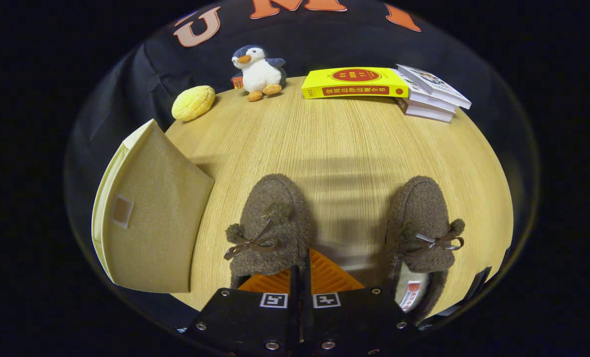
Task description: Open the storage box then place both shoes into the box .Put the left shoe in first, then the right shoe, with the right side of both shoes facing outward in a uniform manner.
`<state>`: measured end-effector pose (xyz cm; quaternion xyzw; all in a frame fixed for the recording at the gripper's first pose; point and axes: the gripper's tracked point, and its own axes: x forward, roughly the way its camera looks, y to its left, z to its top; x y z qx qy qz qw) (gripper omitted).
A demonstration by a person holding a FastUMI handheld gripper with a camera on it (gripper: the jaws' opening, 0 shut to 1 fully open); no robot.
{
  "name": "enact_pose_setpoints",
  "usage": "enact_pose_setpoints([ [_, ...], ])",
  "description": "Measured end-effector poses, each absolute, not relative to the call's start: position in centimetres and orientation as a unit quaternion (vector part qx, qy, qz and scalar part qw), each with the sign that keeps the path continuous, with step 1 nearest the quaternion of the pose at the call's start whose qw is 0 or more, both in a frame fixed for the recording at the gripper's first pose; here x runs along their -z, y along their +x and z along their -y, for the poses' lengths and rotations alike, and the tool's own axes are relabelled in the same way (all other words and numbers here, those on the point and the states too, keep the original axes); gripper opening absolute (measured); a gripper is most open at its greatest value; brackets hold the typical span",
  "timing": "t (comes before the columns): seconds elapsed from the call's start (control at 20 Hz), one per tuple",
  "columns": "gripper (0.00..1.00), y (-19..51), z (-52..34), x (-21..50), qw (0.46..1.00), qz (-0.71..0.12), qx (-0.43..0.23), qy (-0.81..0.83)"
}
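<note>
The box [146, 218] lies shut on the desk [334, 144], so its lid likely comes first, and the tool [300, 277], fingers pressed together on nothing, sits above the left shoe [270, 223], box off to its left and right shoe [424, 228] alongside.

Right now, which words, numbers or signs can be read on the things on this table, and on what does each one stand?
"常用法律法规全书": spine of the yellow book.
"2017": same spine, at one end, faint.
Too small to read: white books, penguin's tag, inner tag of one shoe.
No text: patch on the storage box.
Gripper: shut, fingers above the other shoe, holding nothing.
</note>
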<state>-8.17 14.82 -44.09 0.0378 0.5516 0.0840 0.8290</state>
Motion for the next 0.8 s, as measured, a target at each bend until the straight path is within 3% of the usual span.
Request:
enact_pose_setpoints([
  [0.5,0.04,-5.4,-20.2,30.8,0.853,-0.506,-0.098,0.085],
  [0.8,0.04,-4.3,-26.1,26.3,0.857,-0.489,-0.113,0.12],
])
